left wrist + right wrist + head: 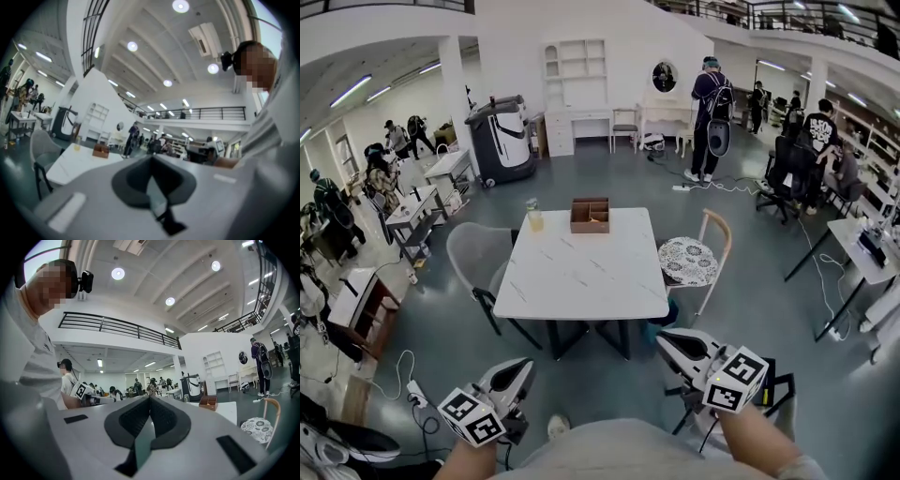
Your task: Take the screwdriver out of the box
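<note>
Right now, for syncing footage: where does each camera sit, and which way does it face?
Head view: on the person's head, down at table, box, left gripper, right gripper, forearms.
Left gripper view: rides that gripper, along shut jaws toward table; shirt at right.
Right gripper view: likewise, table off right; shirt at left.
All share the box.

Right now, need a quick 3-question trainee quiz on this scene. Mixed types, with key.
1. True or false: the left gripper is shut on the box.
2. In the head view, what stands left of the box on the table? A) a glass of yellowish liquid B) a kettle C) a laptop
3. In the head view, on which side of the table is the chair with the patterned cushion?
Key: 1 false, it is shut but empty, well short of the table. 2 A. 3 right.
</note>
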Tool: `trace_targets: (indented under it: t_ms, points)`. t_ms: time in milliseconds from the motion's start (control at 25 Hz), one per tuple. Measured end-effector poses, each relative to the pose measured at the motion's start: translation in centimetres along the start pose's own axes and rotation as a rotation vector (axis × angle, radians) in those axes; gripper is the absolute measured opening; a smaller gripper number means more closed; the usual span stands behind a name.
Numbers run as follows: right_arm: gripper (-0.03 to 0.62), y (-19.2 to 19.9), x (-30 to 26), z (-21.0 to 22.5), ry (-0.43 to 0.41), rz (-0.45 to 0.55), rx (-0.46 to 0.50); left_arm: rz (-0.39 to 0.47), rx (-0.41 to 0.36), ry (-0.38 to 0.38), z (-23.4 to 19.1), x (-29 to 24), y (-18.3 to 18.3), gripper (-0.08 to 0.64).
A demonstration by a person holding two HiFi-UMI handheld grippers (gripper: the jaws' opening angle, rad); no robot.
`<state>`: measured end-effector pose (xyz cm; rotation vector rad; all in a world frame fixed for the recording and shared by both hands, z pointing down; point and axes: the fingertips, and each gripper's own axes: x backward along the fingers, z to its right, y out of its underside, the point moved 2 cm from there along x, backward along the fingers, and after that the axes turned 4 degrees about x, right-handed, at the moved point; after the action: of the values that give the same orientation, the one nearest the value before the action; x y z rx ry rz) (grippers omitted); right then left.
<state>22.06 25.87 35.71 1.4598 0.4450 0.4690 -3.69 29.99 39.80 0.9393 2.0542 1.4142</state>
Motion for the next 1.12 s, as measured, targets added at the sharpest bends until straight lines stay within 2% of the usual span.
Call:
trace_targets:
  t_ms: [200,560,840,1120]
  points:
    - [0.008,0.5,-5.4,0.5,0.044,-0.042,0.014,0.003,-0.015,0.054,-6.3,-1.0,-1.7,0.003]
    - [0.008,-0.1,-16.2,2.3,0.161,-0.044,-0.009,-0.004,-0.046,0.135,-18.6,-2.0,-7.9,0.003]
    - [0.008,-0.3,-22.0,3.2,0.209,-0.048,-0.014,-0.013,-0.044,0.152,-25.0,-1.3,-10.3,0.003]
    - [0.008,0.3,-26.1,4.6,0.233,-0.083,-0.027,0.011,-0.078,0.123,-29.8,0.3,-11.6,0.003]
